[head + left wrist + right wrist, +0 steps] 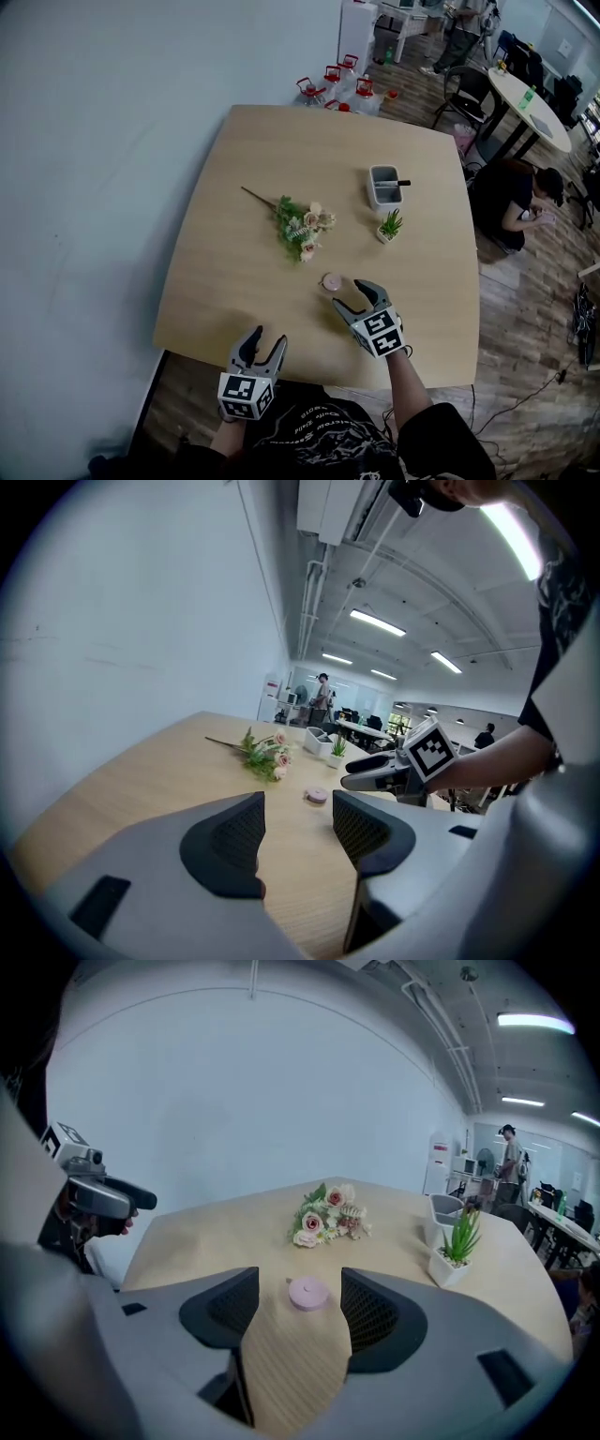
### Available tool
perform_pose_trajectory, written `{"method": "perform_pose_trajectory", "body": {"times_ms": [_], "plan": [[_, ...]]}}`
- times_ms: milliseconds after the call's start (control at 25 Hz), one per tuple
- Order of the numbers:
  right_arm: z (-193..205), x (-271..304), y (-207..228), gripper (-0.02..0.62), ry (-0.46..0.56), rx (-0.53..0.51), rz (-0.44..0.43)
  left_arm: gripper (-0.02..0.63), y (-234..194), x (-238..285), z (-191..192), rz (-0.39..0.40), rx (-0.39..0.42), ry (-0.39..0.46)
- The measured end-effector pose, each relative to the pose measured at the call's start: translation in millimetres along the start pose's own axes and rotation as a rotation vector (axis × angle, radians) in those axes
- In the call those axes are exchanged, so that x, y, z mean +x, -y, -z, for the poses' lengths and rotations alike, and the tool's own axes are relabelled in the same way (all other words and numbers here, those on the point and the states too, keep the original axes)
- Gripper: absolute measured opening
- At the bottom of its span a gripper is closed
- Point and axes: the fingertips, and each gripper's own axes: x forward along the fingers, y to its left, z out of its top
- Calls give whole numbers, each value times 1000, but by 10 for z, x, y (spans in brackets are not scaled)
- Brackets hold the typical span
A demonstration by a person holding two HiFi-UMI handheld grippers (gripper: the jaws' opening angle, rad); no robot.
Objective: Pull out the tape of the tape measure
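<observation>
Table [244, 187]: one, light wood, rounded corners, set against a pale wall; all task items are borne on it.
Jugs [332, 77]: at least four, red-capped, grouped on the floor beyond the far table edge; an exact count cannot be made.
Grippers: two, each held in a hand at the near table edge.
Left gripper [298, 803]: jaws are set moderately apart with only bare tabletop between them; nothing is held. It is kept at the near left edge, well apart from the objects.
Right gripper [298, 1288]: jaws are spread to a similar width and nothing is clamped. It is aimed across the table from the near right.
Bouquet [302, 227]: one, pink flowers with green leaves, laid flat near the table centre, stem pointed to the far left.
Organiser tray [384, 186]: one, grey, placed on the far right part of the table; a dark item is seen in it.
Potted plant [390, 226]: one, small, white pot, upright, just in front of the tray.
Tape measure [307, 1293]: one, round, pink, lying flat on the table just at the right gripper's jaw tips, in line with the gap; no pad is seen touching it.
</observation>
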Motion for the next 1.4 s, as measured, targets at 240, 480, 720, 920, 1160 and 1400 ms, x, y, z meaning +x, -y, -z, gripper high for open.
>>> {"method": "perform_pose_trajectory", "body": {"times_ms": [240,480,720,920,1160,1400], "plan": [[197,445,50,291,-116,-44,-64,230,-200,-68,49,-62,-21,-15],[344,729,88,290,-197,-61,-102,230,-379,-158,71,-123,-32,-26],[376,806,92,270,-228,-43,-127,230,-534,-202,55,-159,-54,-24],[381,830,120,224,-238,-20,-101,230,-555,-141,26,-140,-43,-21],[200,727,108,224,-191,77,-80,230,-550,-105,-56,-113,-28,-10],[-86,450,60,224,-153,19,-46,230,-409,6,-102,-50,-11,5]]}}
